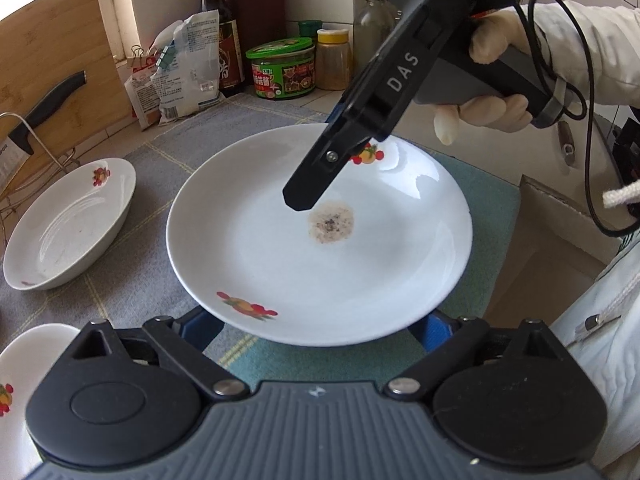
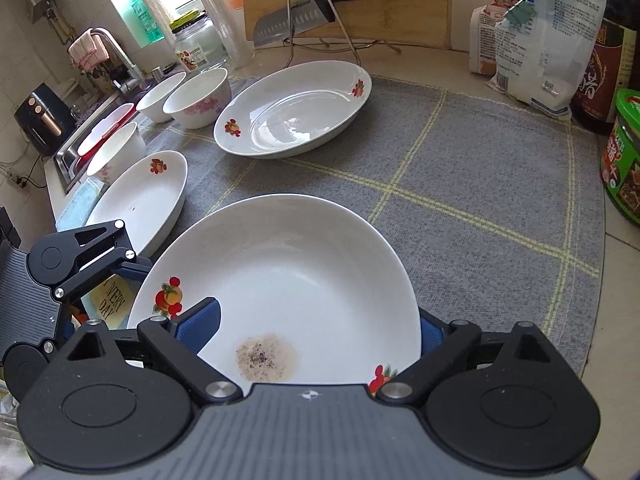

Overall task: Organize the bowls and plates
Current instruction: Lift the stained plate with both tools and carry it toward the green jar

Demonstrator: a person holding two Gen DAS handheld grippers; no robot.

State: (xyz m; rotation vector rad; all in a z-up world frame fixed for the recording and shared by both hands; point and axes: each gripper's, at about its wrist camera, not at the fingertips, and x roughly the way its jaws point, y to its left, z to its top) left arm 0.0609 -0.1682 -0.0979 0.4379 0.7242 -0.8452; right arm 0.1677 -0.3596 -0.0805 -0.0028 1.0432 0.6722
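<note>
A white plate with fruit prints (image 1: 320,264) and a brown stain (image 1: 331,222) in its middle hangs just above the grey mat (image 2: 480,168). My left gripper (image 1: 316,332) is shut on its near rim, with a blue fingertip showing under each side. My right gripper (image 2: 316,330) is shut on the opposite rim: the left blue pad (image 2: 202,322) lies on the inside and the right pad (image 2: 431,336) behind the edge. In the left wrist view one black finger (image 1: 320,168) of the right gripper reaches over the plate, held by a gloved hand (image 1: 492,48).
Two more fruit-print plates (image 2: 292,112) (image 2: 140,200) lie on the mat to the left, with several bowls (image 2: 200,96) beyond them near the sink (image 2: 68,152). A knife (image 2: 304,12) on a wire rack, a cutting board (image 2: 420,8), bags (image 2: 548,40), bottles and a green jar (image 2: 624,160) line the back.
</note>
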